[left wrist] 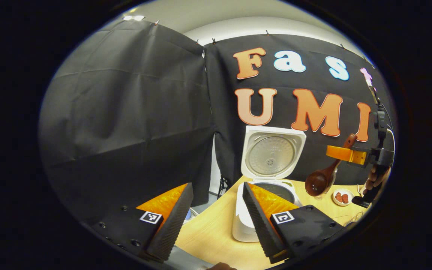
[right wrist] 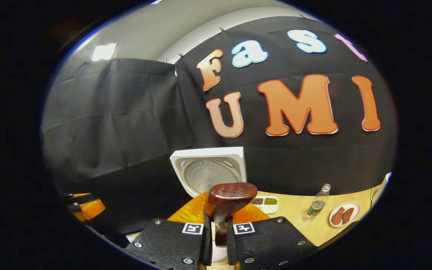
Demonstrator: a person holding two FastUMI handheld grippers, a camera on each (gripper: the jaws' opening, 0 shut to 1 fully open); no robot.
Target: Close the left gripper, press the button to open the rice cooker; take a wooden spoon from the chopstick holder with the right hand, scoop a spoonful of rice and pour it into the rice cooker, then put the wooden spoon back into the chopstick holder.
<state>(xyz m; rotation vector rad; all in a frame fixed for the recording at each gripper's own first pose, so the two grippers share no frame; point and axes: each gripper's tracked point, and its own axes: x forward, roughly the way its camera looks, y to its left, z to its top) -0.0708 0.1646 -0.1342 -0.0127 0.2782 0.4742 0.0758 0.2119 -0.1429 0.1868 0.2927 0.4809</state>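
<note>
Wooden spoon (right wrist: 231, 198) sits pinched in your right gripper (right wrist: 219, 234), bowl forward of the fingertips. Ahead of your spread left gripper (left wrist: 216, 221), the rice cooker (left wrist: 272, 168) stands lid-up.

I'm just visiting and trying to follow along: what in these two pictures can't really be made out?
- Rice cooker pot: left gripper view, a finger covers most of the opening, so any rice inside is hidden.
- Wooden spoon bowl: right gripper view, seen from behind; whether it carries rice is hidden.
- Small dishes: right gripper view, contents too small to name.
- Right gripper: left gripper view, at the picture's edge, partly cut off.
</note>
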